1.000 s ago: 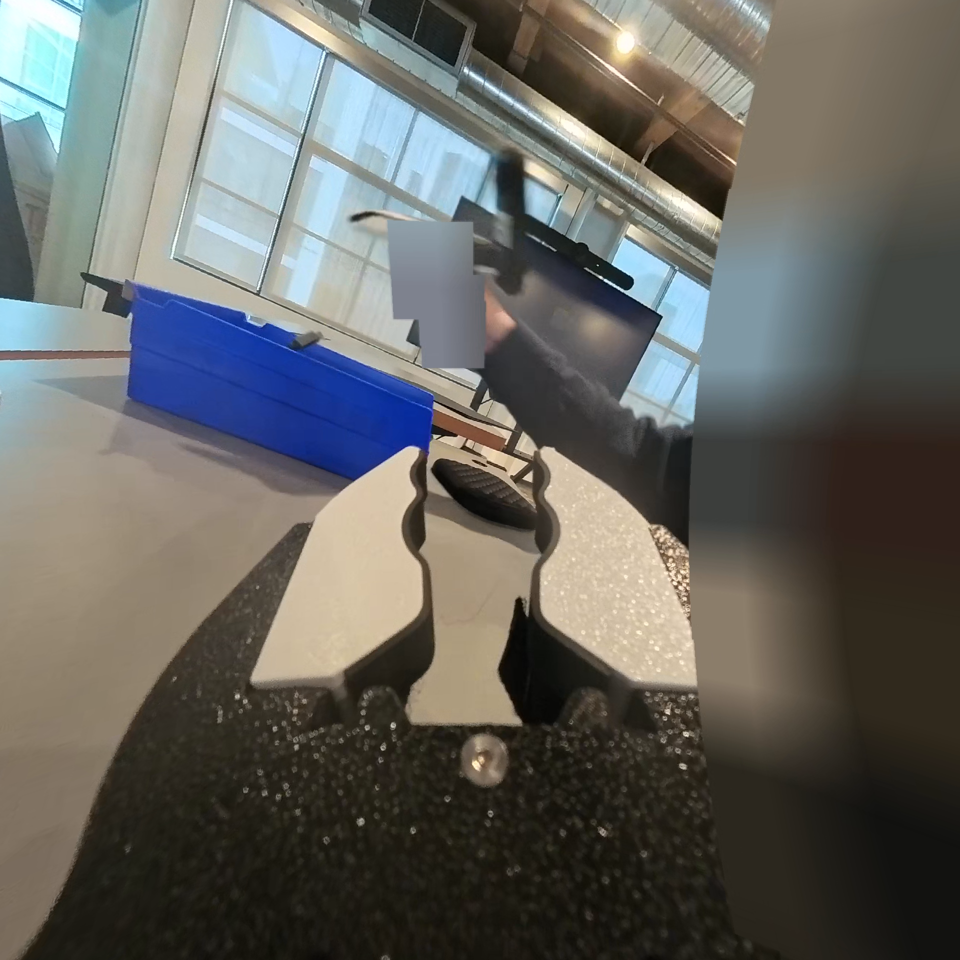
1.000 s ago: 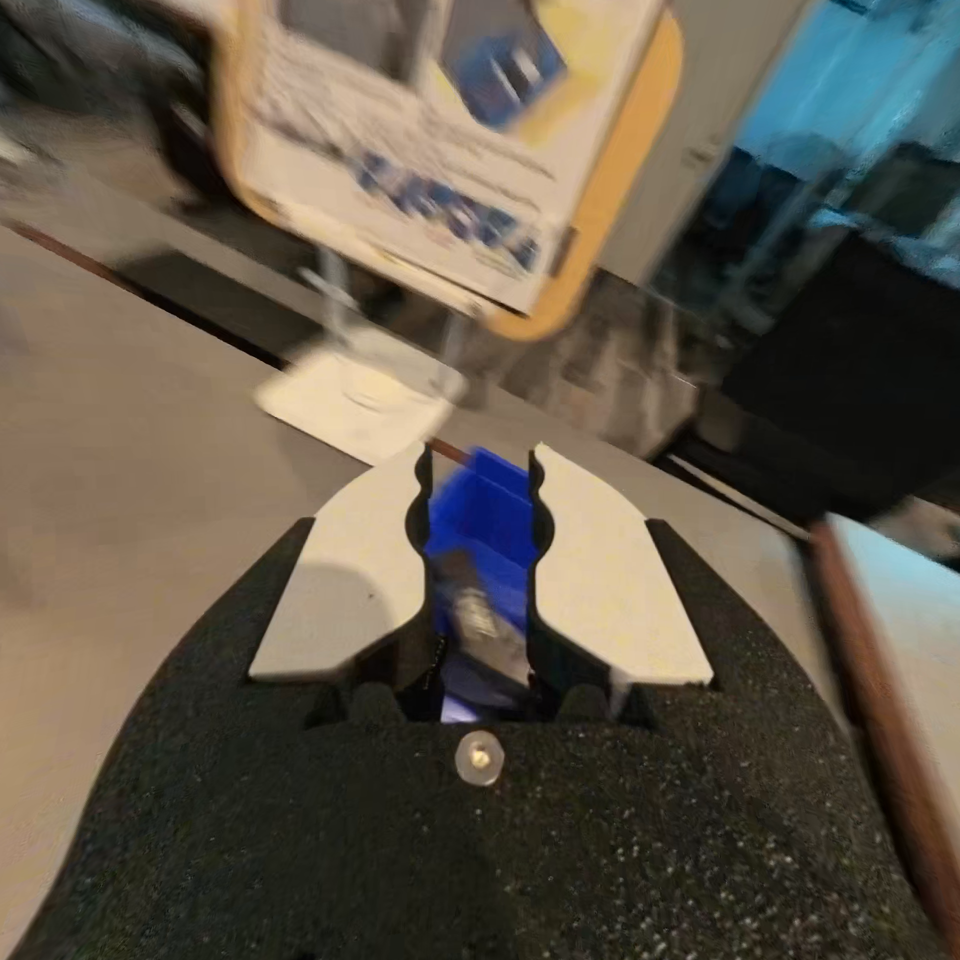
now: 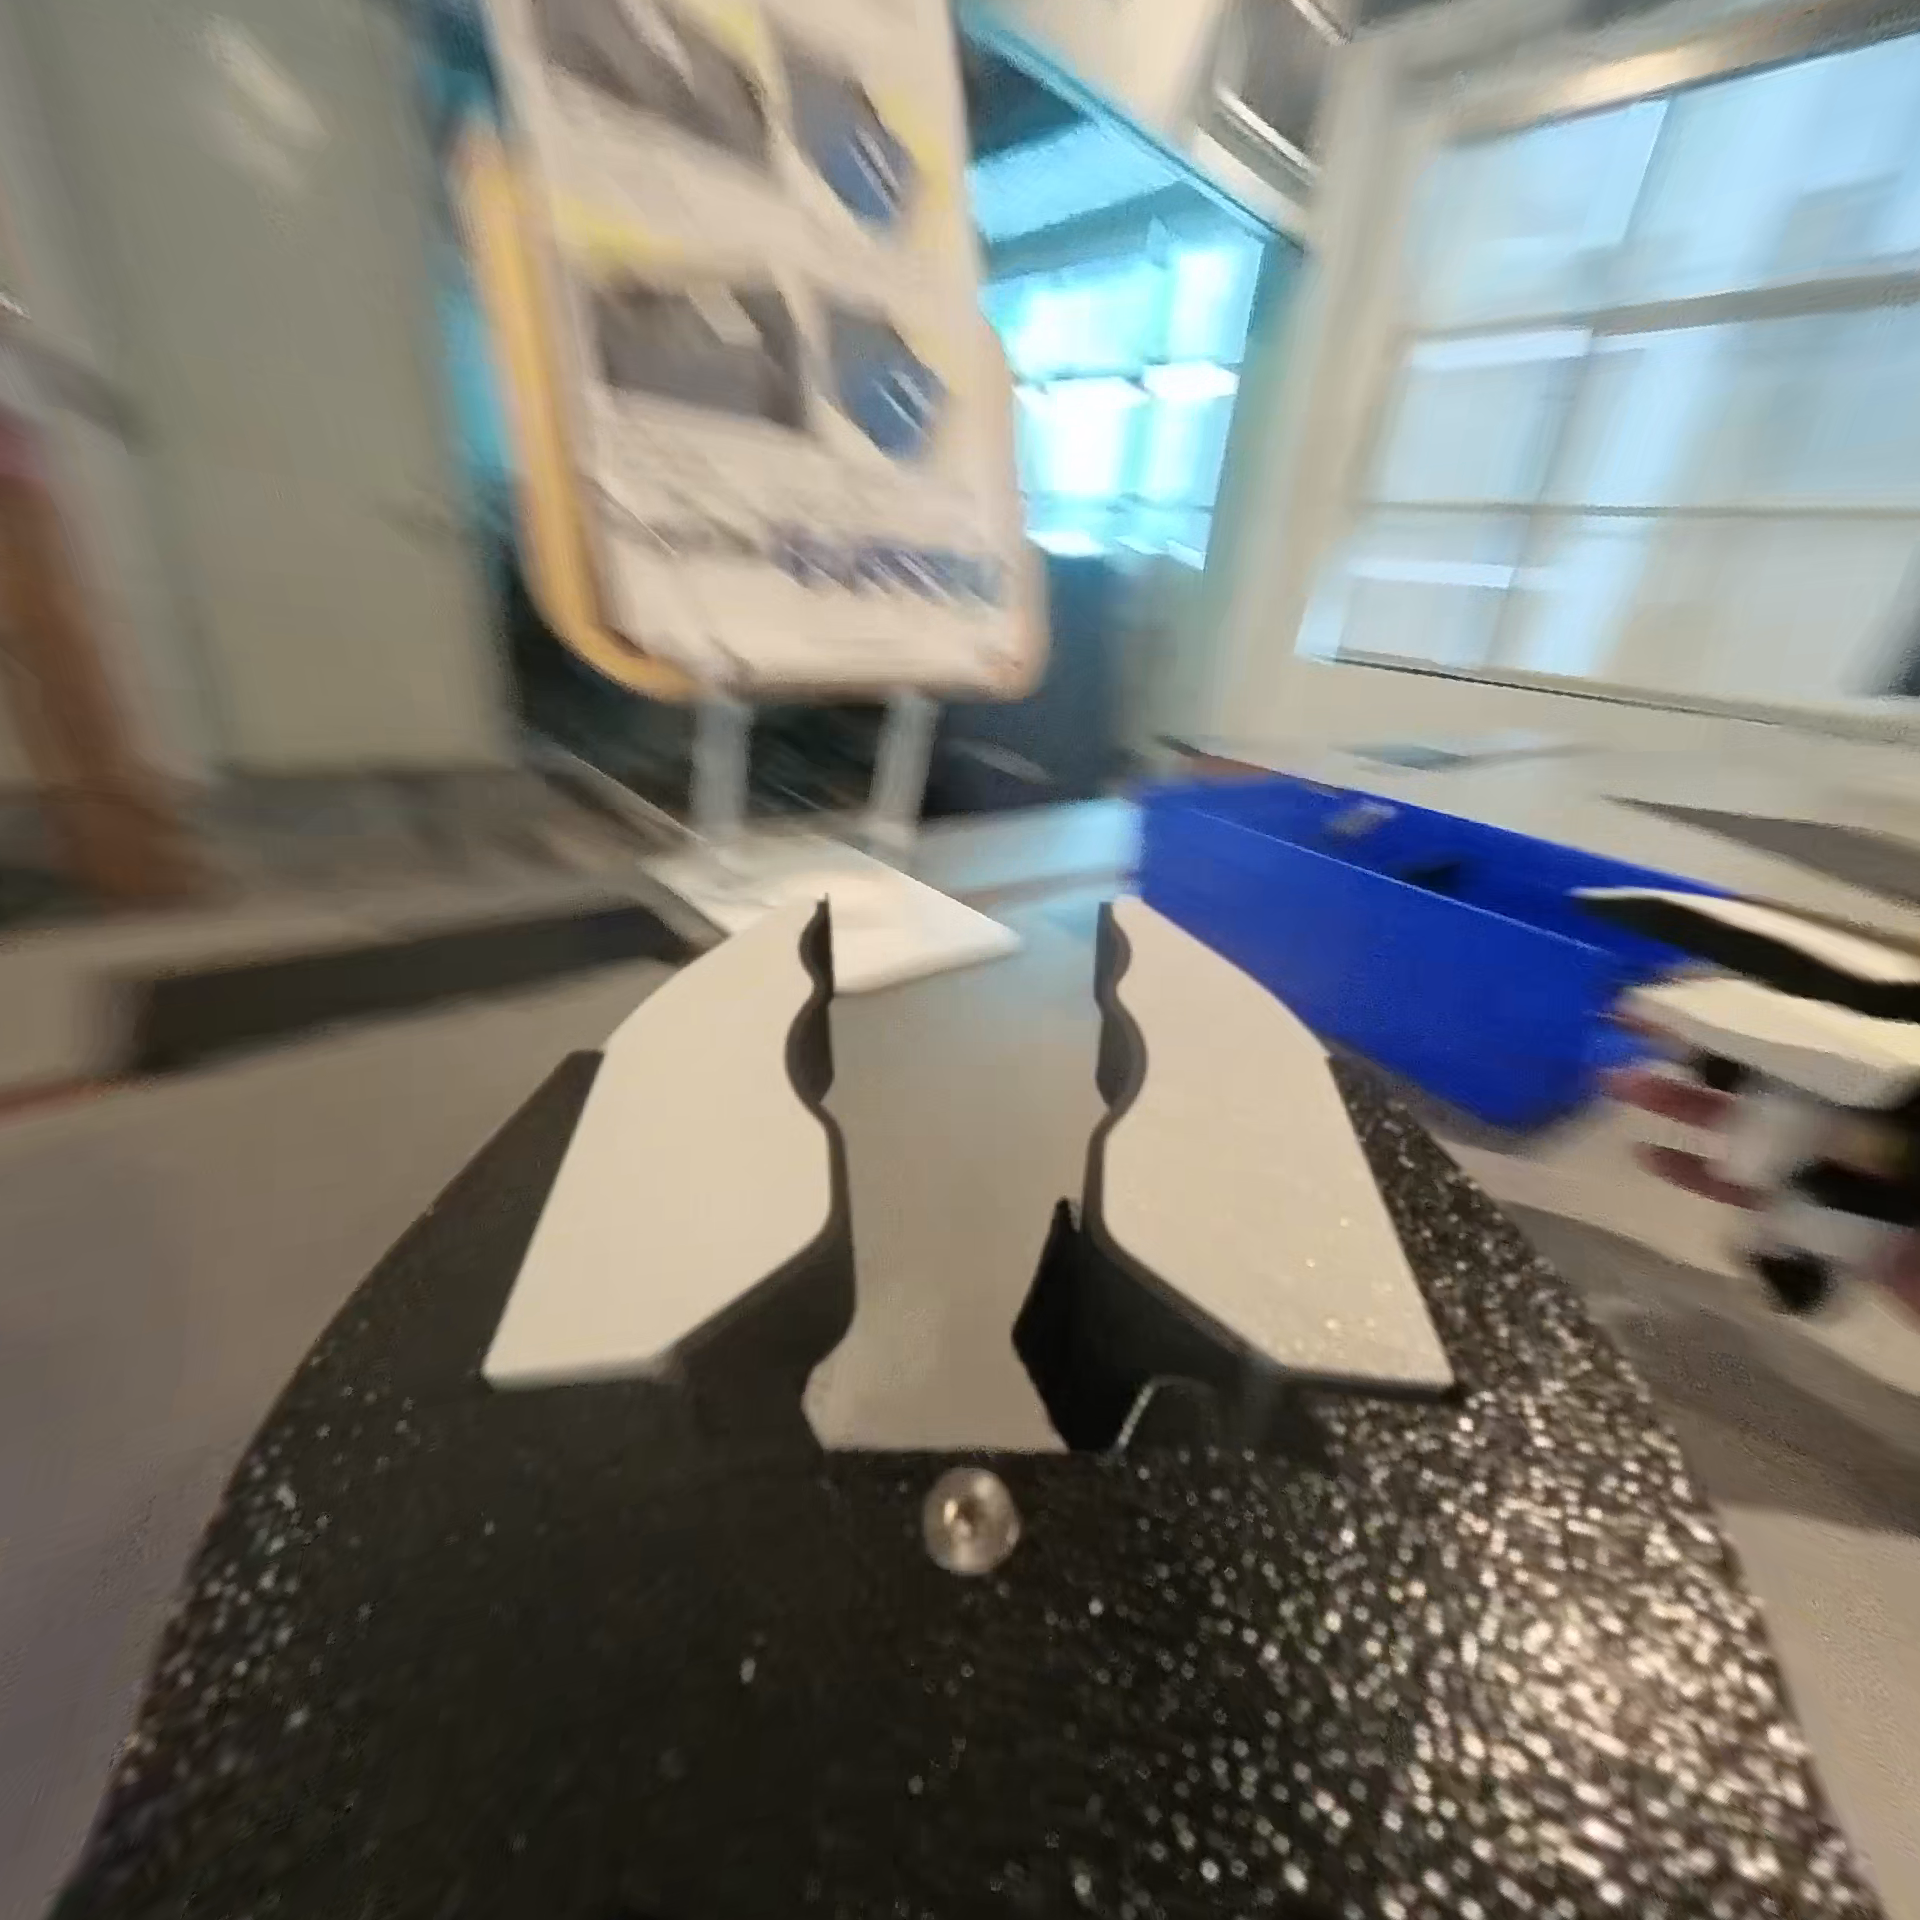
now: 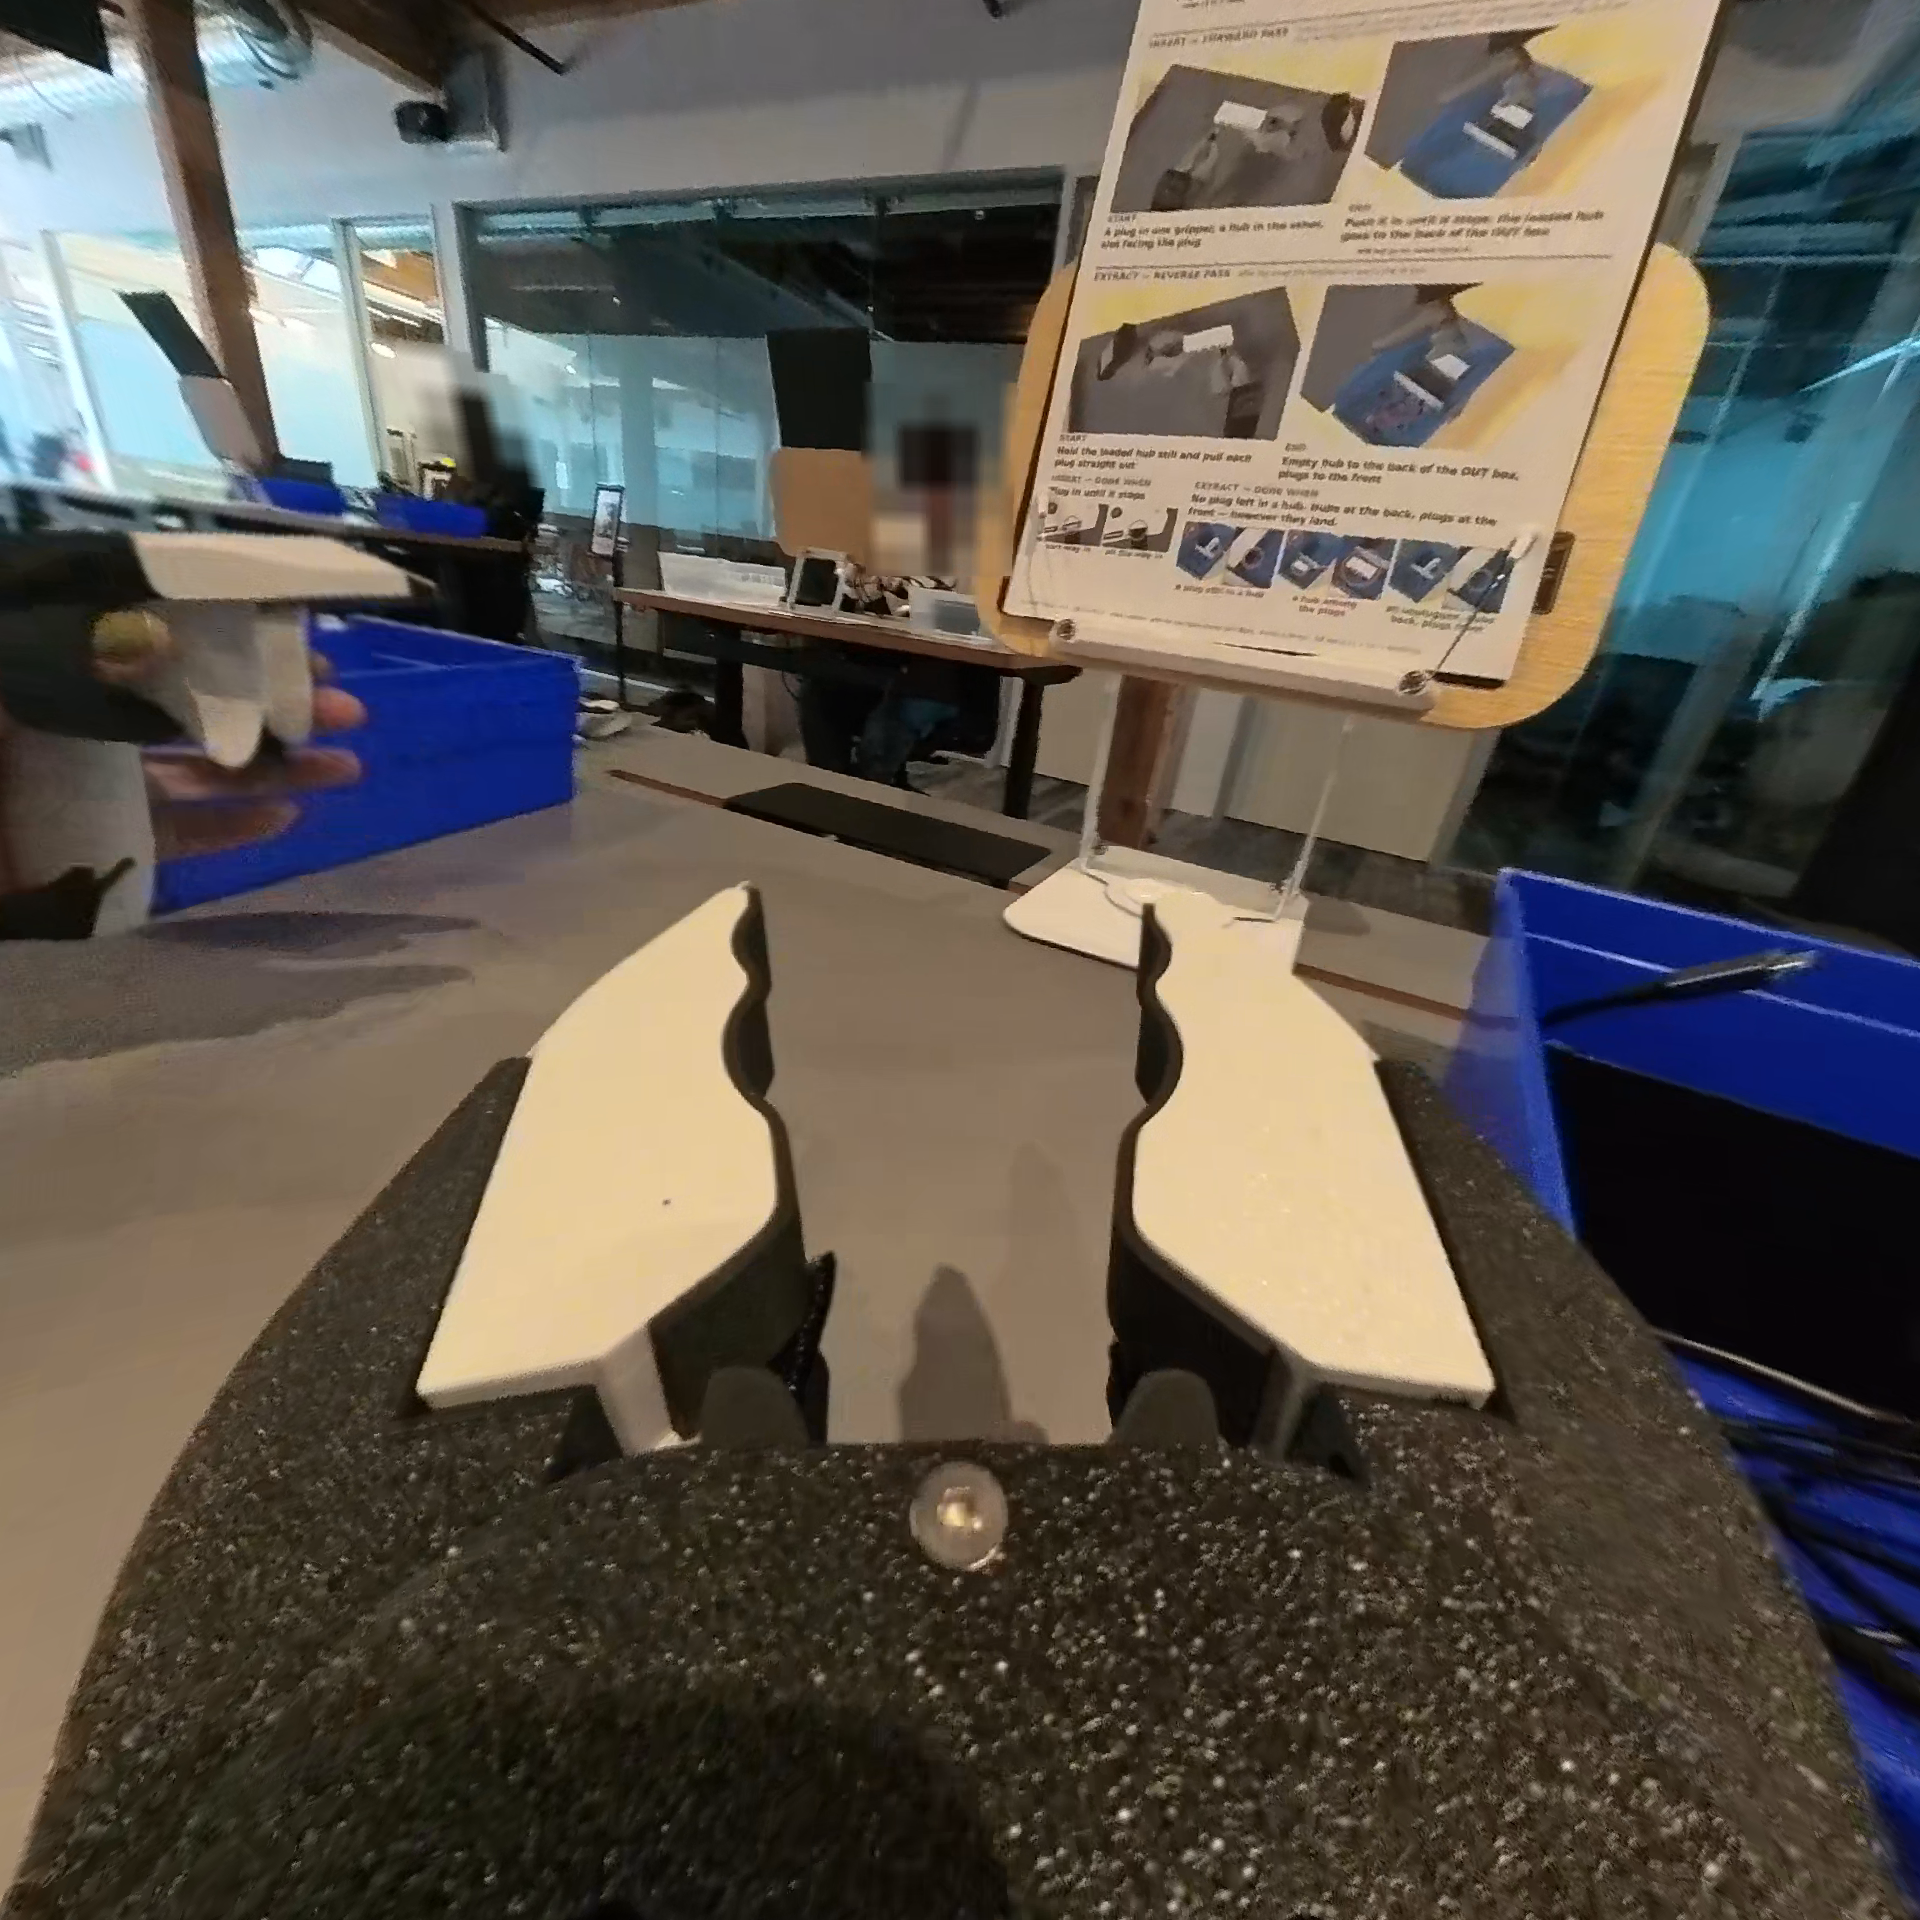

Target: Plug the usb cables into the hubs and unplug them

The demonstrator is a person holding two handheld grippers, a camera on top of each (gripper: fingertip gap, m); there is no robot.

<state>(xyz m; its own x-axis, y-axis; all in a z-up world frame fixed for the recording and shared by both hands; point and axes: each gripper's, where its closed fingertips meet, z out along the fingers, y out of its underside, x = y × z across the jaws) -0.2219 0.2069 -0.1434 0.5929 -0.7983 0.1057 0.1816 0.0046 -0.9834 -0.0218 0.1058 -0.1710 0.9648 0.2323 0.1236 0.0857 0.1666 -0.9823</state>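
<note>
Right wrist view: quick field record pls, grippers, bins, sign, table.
right gripper: open, empty, over the grey table
left gripper: open, empty; left wrist view is motion-blurred
bin at right: blue, a thin black cable over its rim
bin at left: blue, farther off on the table
instruction sign: upright on a white stand, ahead of the right gripper
hubs: none discernible

the left wrist view is smeared by motion blur; the sign (image 3: 790,343) ahead of the fingers cannot be made out. right of the right gripper (image 4: 951,935), the blue bin (image 4: 1704,1039) is cut by the edge, its contents lost in shadow.
</note>
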